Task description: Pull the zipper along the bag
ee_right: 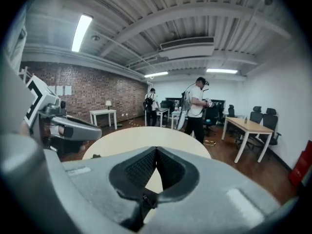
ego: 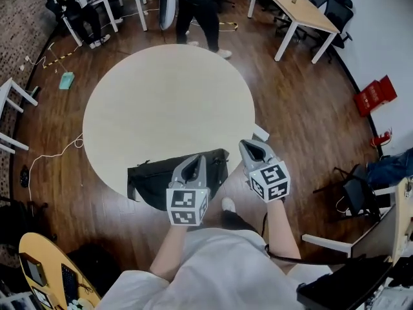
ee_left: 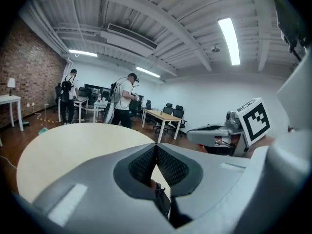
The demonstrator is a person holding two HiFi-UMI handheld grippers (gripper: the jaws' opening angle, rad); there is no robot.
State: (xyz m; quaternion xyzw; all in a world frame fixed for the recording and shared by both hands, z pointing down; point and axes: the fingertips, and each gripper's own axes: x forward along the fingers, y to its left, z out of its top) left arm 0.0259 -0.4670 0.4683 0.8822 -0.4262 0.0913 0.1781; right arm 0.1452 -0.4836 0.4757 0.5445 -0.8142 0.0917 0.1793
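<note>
Dark plank flooring [ego: 303, 108] fills an open office, with pale desks [ego: 297, 11] and a standing person [ego: 197, 5] at the far side. In the middle stands a large round cream-topped table [ego: 168, 102], bare except at its near edge. There a black soft fabric bag [ego: 150, 183] lies flat and lengthwise, partly overhanging the rim.

Both bare forearms reach forward from the bottom of the head view, side by side. The left gripper [ego: 195, 160] hangs over the bag's right half. The right gripper [ego: 245, 144] sits just past the bag's right end, above the table's edge. Both point away from the person and roughly level (each gripper view looks across the tabletop to the far wall and ceiling, not down at the bag).

Each gripper is clenched, with its ribbed pads meeting at the tips, left [ee_left: 156, 147] and right [ee_right: 156, 150]. A small dark piece [ee_right: 144, 199] shows low in each gap; I cannot tell whether it is bag or mechanism. Neither looks to have a firm hold on the zipper, which I cannot pick out on the bag.

To do this step well, I judge both grippers must tip down and open. One should pin the fabric at the bag's end; the other should pinch the pull tab and draw it straight along the teeth, with the cloth kept taut so the slider does not snag.
</note>
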